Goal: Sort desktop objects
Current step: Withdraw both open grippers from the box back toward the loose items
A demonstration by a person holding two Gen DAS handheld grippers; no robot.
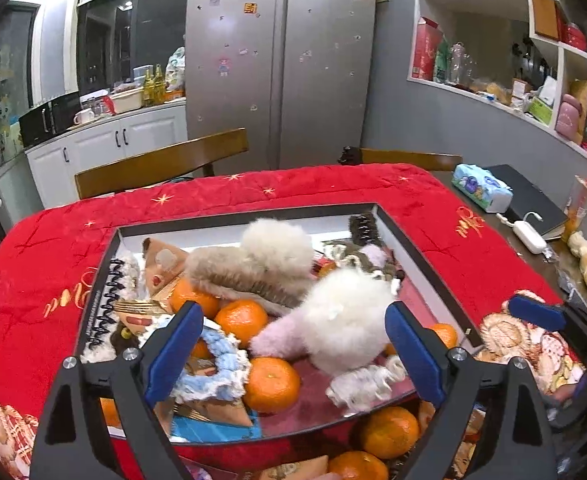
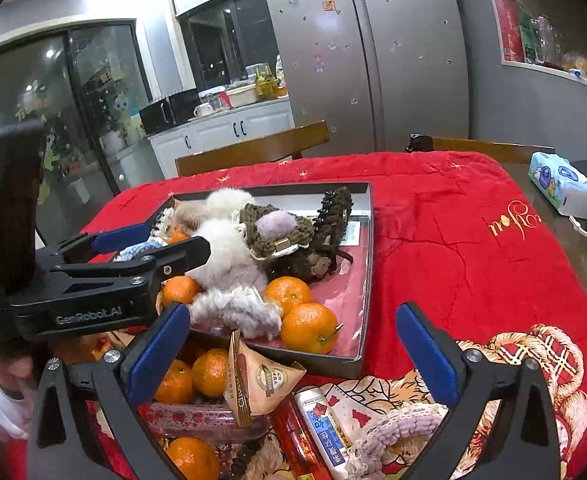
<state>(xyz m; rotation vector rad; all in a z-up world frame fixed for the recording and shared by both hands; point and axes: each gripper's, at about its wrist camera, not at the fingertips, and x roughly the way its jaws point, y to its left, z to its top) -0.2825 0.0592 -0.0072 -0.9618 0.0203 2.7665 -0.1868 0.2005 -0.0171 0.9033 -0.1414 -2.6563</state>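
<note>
Left wrist view: looking along the left gripper (image 1: 293, 314), tongs spread wide, pinching nothing, poised above the near part of a shallow dark-rimmed rectangular tray (image 1: 253, 216) on a red quilted tablecloth (image 1: 333, 188). Crowded inside the tray: round orange mandarins (image 1: 271, 384), a white fluffy hair clip (image 1: 345, 320), a blue-and-white knitted scrunchie (image 1: 213, 360) and more furry hair pieces, all jumbled and touching.

Right wrist view: same story for the right gripper (image 2: 291, 312), tongs equally spread and empty, hovering over the cloth just in front of the tray's near corner. Below it, outside the tray: a beige triangular snack pouch (image 2: 261, 376), a red-and-white printed packet (image 2: 325, 420), a lilac knitted scrunchie (image 2: 397, 428) and a red-patterned bowl (image 2: 197, 416) heaped with more mandarins.

Judged as a pause between picks, sorting far from done, fruit and hair things mixed in the tray. Next: choosing one piece, lowering over it and closing gently. Calls for separating a single item from its neighbours; soft fluff likely to snag, round fruit likely to roll. Which pile belongs where: cannot tell.
</note>
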